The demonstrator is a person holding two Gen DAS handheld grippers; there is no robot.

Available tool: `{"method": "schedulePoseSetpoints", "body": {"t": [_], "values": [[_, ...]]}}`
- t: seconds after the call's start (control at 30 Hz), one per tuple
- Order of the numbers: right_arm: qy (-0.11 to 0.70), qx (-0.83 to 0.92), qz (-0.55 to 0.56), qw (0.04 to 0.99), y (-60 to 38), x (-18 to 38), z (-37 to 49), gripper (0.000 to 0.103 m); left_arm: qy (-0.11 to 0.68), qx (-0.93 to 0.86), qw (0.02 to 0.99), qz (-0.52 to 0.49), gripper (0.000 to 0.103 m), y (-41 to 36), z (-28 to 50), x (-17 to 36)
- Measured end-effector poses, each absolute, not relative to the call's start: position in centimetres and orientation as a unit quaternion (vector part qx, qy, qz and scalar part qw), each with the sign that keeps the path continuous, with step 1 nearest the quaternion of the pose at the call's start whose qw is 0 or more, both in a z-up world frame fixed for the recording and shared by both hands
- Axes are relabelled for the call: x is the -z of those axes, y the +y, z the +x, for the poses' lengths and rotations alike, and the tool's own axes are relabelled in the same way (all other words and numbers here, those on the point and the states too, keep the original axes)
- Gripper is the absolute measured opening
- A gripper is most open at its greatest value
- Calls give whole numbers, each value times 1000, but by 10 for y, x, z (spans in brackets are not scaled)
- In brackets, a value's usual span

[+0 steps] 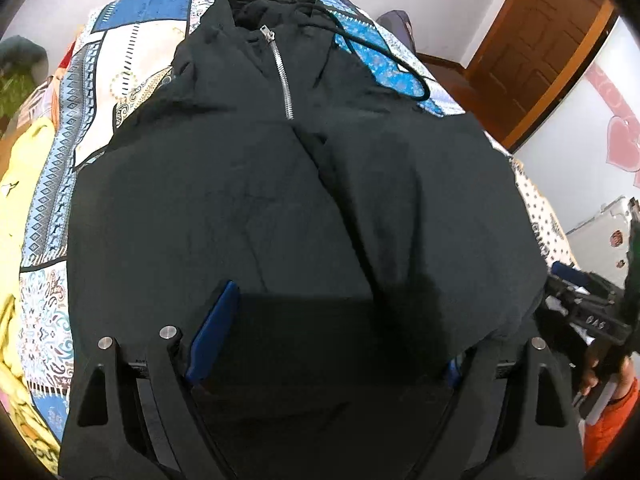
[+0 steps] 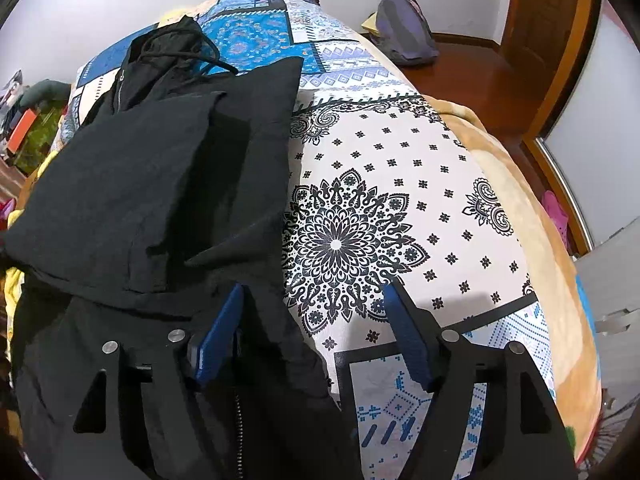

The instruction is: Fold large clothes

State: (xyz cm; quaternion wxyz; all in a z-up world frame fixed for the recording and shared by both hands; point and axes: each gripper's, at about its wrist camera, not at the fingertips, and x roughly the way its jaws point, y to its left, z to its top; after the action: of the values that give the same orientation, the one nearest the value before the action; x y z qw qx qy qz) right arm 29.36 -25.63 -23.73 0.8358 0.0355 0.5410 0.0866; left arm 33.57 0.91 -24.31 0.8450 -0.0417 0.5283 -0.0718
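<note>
A large black zip-up hooded jacket lies on a patterned bedspread, hood at the far end, silver zipper up its middle, sleeves folded in. My left gripper is open over the jacket's near hem; its left blue pad shows, the right pad is mostly hidden by cloth. In the right wrist view the jacket fills the left half. My right gripper is open at the jacket's right hem edge, left pad over black cloth, right pad over the bedspread.
Yellow cloth lies at the bed's left edge. A grey-purple bag sits on the wooden floor beyond the bed. A wooden door stands at the far right. The right gripper and hand show at the left view's right edge.
</note>
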Motion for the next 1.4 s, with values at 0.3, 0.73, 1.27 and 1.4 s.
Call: {"method": "schedulePoseSetpoints", "body": {"t": [0.3, 0.73, 1.27, 1.4], "values": [[540, -82, 39, 837, -258, 224, 288, 68, 425, 49, 879, 211, 87, -70, 324, 198], [537, -84, 63, 837, -269, 219, 286, 68, 402, 112, 846, 331, 84, -159, 347, 237], [559, -98, 68, 821, -263, 244, 292, 70, 459, 139, 872, -97, 18, -25, 386, 166], [555, -106, 75, 822, -263, 243, 290, 72, 493, 151, 828, -219, 22, 31, 379, 187]]}}
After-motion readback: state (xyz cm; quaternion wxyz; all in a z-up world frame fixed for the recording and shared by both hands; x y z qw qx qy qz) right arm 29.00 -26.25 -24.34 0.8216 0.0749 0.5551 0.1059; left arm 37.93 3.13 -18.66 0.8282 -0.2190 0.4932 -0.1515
